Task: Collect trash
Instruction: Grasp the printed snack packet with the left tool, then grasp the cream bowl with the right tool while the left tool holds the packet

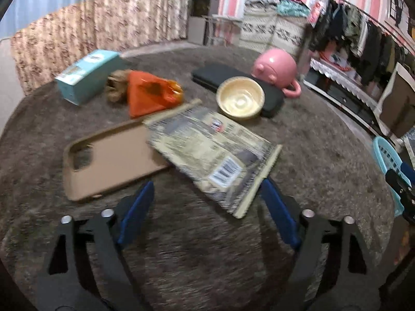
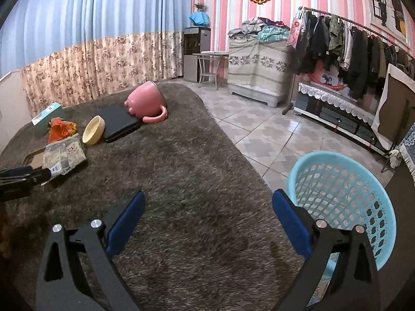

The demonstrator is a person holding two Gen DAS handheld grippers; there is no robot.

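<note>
A flattened printed snack wrapper (image 1: 210,155) lies on the shaggy brown cover, partly over a tan phone case (image 1: 111,158). My left gripper (image 1: 207,189) is open, its blue fingers on either side of the wrapper's near edge, just short of it. An orange plastic wrapper (image 1: 150,93) and a crumpled brown scrap (image 1: 118,88) lie further back. My right gripper (image 2: 207,204) is open and empty over bare cover, beside a light blue mesh basket (image 2: 345,197) at the right edge. The snack wrapper (image 2: 63,155) and left gripper (image 2: 23,177) show at the far left.
A yellow bowl (image 1: 240,99), a black case (image 1: 225,80), an overturned pink pig mug (image 1: 276,68) and a teal box (image 1: 88,75) sit at the back. Tiled floor (image 2: 259,129) and a clothes rack (image 2: 350,41) lie to the right.
</note>
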